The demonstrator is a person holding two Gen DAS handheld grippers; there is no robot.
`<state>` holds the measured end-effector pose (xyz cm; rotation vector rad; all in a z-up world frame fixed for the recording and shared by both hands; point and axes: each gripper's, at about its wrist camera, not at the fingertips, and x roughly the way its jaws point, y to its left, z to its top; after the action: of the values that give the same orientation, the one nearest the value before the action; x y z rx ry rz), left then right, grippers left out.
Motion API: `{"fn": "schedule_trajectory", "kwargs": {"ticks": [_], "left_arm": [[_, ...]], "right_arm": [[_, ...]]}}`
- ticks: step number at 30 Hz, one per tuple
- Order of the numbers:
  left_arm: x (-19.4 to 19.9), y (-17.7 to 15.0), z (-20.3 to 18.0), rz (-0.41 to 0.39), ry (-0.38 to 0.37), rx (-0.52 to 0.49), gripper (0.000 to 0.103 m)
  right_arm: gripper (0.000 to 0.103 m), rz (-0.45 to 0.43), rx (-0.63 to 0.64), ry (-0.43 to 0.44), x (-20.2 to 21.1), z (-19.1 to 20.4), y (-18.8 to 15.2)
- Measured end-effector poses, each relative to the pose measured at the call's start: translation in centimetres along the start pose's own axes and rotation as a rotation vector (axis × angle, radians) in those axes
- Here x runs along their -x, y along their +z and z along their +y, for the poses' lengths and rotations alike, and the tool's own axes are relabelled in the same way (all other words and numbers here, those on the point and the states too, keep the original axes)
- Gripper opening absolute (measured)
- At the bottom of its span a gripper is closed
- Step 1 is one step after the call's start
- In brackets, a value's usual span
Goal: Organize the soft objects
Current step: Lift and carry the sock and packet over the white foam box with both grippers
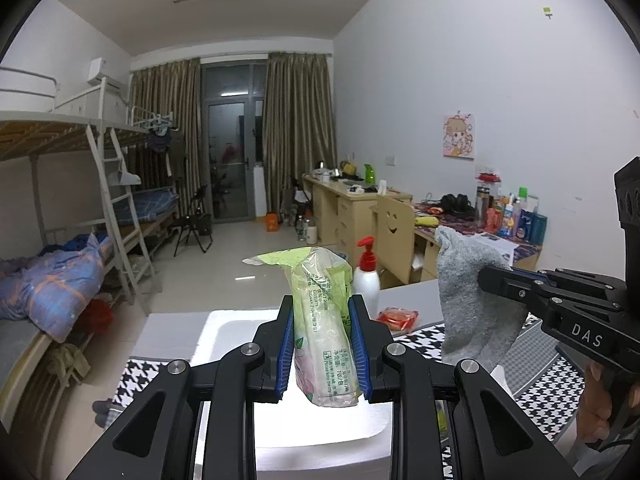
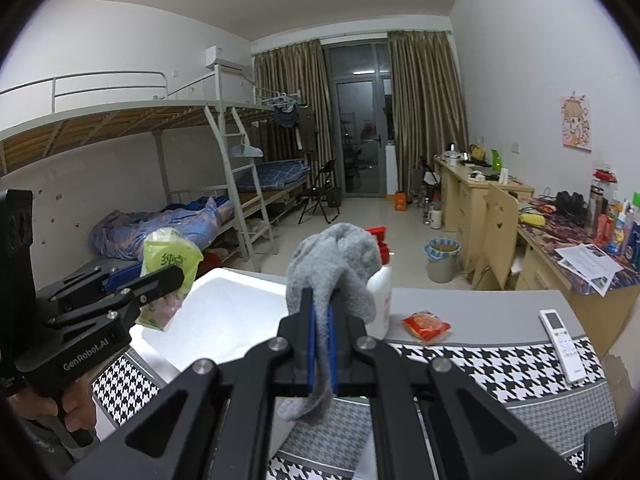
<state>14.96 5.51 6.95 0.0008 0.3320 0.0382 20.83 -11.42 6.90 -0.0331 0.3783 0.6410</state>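
Left gripper [image 1: 322, 344]: your jaws fill the bottom of the left wrist view, blue pads pressed on both sides of a green tissue pack [image 1: 324, 320], which stands upright between them.
Tissue pack: held in the air at centre frame, above the white foam box [image 1: 240, 332]; in the right wrist view it shows at left, green end up [image 2: 170, 264], beside your left gripper's black body.
Right gripper [image 2: 322, 344]: your jaws are nearly together at lower centre of the right wrist view, clamped on a grey sock [image 2: 336, 264].
Grey sock: its bulk bunches above the pads and one end hangs below them; in the left wrist view it hangs at right [image 1: 468, 296], pinched at its edge by your right gripper [image 1: 490, 276].
White foam box: open, at left of centre in the right wrist view [image 2: 224, 312], below and beside the tissue pack.
Pump bottle [image 2: 382, 296]: white with a red top, upright just behind the sock in the picture.
Red packet [image 2: 426, 326]: flat on the grey table top, right of the bottle.
Remote control [image 2: 562, 344]: white, at right, lying across the edge of the houndstooth cloth [image 2: 480, 364].
Your hands: fingers on each gripper's handle at the lower outer corners, one [image 1: 604, 408], the other [image 2: 76, 404].
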Motion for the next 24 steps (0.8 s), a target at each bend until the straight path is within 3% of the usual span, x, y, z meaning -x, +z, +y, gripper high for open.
{"fn": "schedule_trajectory", "kwargs": {"ticks": [24], "left_arm": [[1.0, -0.6, 3.4, 0.000, 0.127, 0.051, 0.027]], "right_arm": [[0.008, 0.047, 0.071, 0.108, -3.0, 5.1, 1.4]]}}
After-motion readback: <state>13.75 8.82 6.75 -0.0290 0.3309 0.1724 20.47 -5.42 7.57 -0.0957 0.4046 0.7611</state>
